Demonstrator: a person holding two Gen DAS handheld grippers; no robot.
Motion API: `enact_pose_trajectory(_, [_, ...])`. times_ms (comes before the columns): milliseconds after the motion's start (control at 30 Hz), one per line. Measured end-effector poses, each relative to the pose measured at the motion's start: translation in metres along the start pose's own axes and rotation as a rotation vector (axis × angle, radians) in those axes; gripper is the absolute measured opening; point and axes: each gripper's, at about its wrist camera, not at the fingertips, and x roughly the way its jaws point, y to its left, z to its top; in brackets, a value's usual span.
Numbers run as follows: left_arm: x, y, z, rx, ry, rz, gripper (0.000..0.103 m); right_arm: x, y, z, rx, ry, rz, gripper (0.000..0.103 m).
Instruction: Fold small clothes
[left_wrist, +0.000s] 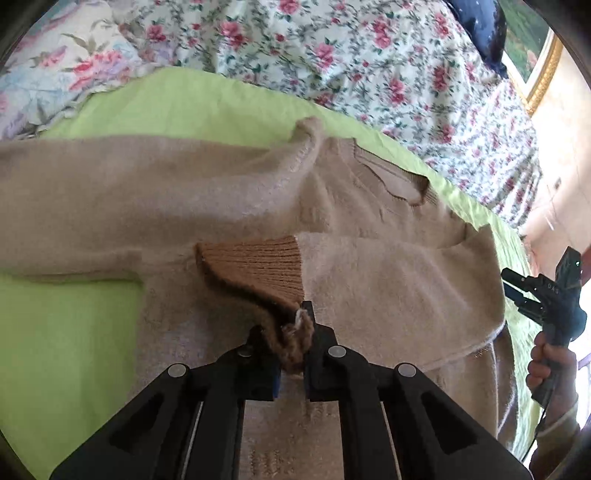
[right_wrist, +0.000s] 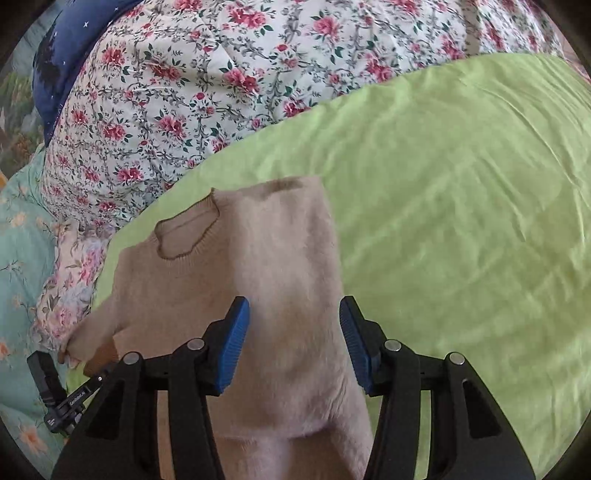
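Note:
A beige knit sweater (left_wrist: 369, 277) lies flat on the green sheet (left_wrist: 66, 332), one sleeve folded across its body. My left gripper (left_wrist: 290, 332) is shut on that sleeve's brown ribbed cuff (left_wrist: 258, 266), which bunches up between the fingers. In the right wrist view the sweater (right_wrist: 288, 240) shows its neck opening (right_wrist: 186, 236) at the upper left. My right gripper (right_wrist: 295, 332) hovers over the sweater's right side, open, with its blue pads (right_wrist: 236, 343) apart and gripping nothing. The left wrist view shows the right gripper (left_wrist: 511, 290) at the sweater's right edge.
A floral duvet (right_wrist: 221, 74) is heaped along the far side of the sheet. A dark blue pillow (left_wrist: 480, 29) and a gold picture frame (left_wrist: 543, 74) lie beyond it. A person's hand (left_wrist: 550, 362) holds the right gripper. Bare green sheet (right_wrist: 461, 221) stretches to the right.

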Motion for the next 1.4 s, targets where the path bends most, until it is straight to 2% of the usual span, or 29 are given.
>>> enact_pose_trajectory(67, [-0.008, 0.008, -0.001, -0.029, -0.024, 0.009, 0.007, 0.0, 0.002, 0.003, -0.001, -0.01, 0.007, 0.054])
enact_pose_trajectory(133, [-0.015, 0.016, -0.002, -0.058, -0.048, -0.016, 0.007, 0.002, 0.003, 0.004, -0.01, -0.003, -0.004, 0.054])
enact_pose_trajectory(233, [-0.015, 0.016, -0.007, -0.04, -0.029, -0.019, 0.007, 0.014, 0.003, 0.001, -0.032, 0.043, -0.03, 0.054])
enact_pose_trajectory(333, [-0.012, 0.009, -0.011, -0.005, -0.011, -0.01, 0.007, 0.037, 0.004, -0.004, -0.054, 0.135, -0.074, 0.054])
enact_pose_trajectory(367, [-0.011, 0.007, -0.012, 0.006, -0.009, -0.006, 0.007, 0.044, 0.004, -0.006, -0.071, 0.156, -0.089, 0.046])
enact_pose_trajectory(433, [-0.01, 0.001, -0.011, 0.025, -0.009, -0.009, 0.007, 0.046, 0.006, -0.008, -0.097, 0.154, -0.076, 0.011])
enact_pose_trajectory(567, [-0.021, -0.017, -0.005, 0.071, -0.055, -0.033, 0.007, 0.005, -0.021, 0.007, 0.032, 0.019, -0.015, 0.011])
enact_pose_trajectory(600, [-0.025, -0.02, -0.003, 0.077, -0.074, -0.043, 0.007, -0.001, -0.029, 0.007, 0.065, -0.001, -0.018, 0.008])
enact_pose_trajectory(633, [-0.026, -0.022, -0.002, 0.078, -0.083, -0.051, 0.007, -0.004, -0.037, 0.007, 0.076, -0.014, -0.071, 0.004])
enact_pose_trajectory(733, [-0.014, -0.021, -0.001, 0.075, -0.056, -0.042, 0.007, 0.011, -0.052, 0.004, 0.114, 0.075, -0.099, 0.004])
enact_pose_trajectory(800, [-0.002, -0.012, -0.004, 0.051, -0.004, -0.034, 0.007, 0.005, -0.05, 0.005, 0.107, 0.039, -0.083, 0.005])
enact_pose_trajectory(833, [-0.001, -0.008, -0.005, 0.04, 0.005, -0.04, 0.008, 0.0, -0.043, 0.007, 0.086, 0.017, -0.074, 0.009])
enact_pose_trajectory(900, [-0.003, -0.001, -0.007, 0.015, -0.001, -0.051, 0.008, -0.004, -0.029, 0.012, 0.048, -0.012, -0.087, 0.038])
enact_pose_trajectory(933, [-0.004, 0.003, -0.006, 0.002, -0.003, -0.056, 0.008, -0.005, -0.02, 0.014, 0.024, -0.029, -0.086, 0.067])
enact_pose_trajectory(967, [-0.003, 0.005, -0.006, -0.005, -0.001, -0.062, 0.008, -0.005, -0.004, 0.017, -0.02, -0.053, -0.087, 0.078])
enact_pose_trajectory(1100, [0.002, 0.002, -0.006, 0.01, 0.013, -0.061, 0.008, -0.001, 0.039, 0.031, -0.171, -0.084, -0.103, 0.078])
enact_pose_trajectory(1233, [0.006, -0.006, -0.007, 0.047, 0.018, -0.046, 0.008, 0.014, 0.079, 0.043, -0.317, -0.069, -0.037, 0.078])
enact_pose_trajectory(1267, [0.007, -0.007, -0.007, 0.05, 0.02, -0.043, 0.008, 0.021, 0.089, 0.045, -0.35, -0.026, 0.05, 0.078])
enact_pose_trajectory(1300, [0.009, -0.007, -0.007, 0.05, 0.023, -0.041, 0.008, 0.034, 0.094, 0.046, -0.353, 0.06, 0.146, 0.078])
enact_pose_trajectory(1333, [0.01, -0.006, -0.008, 0.046, 0.027, -0.039, 0.008, 0.044, 0.095, 0.047, -0.342, 0.106, 0.174, 0.077])
enact_pose_trajectory(1400, [0.013, -0.004, -0.008, 0.031, 0.035, -0.038, 0.008, 0.071, 0.09, 0.051, -0.328, 0.193, 0.077, 0.077])
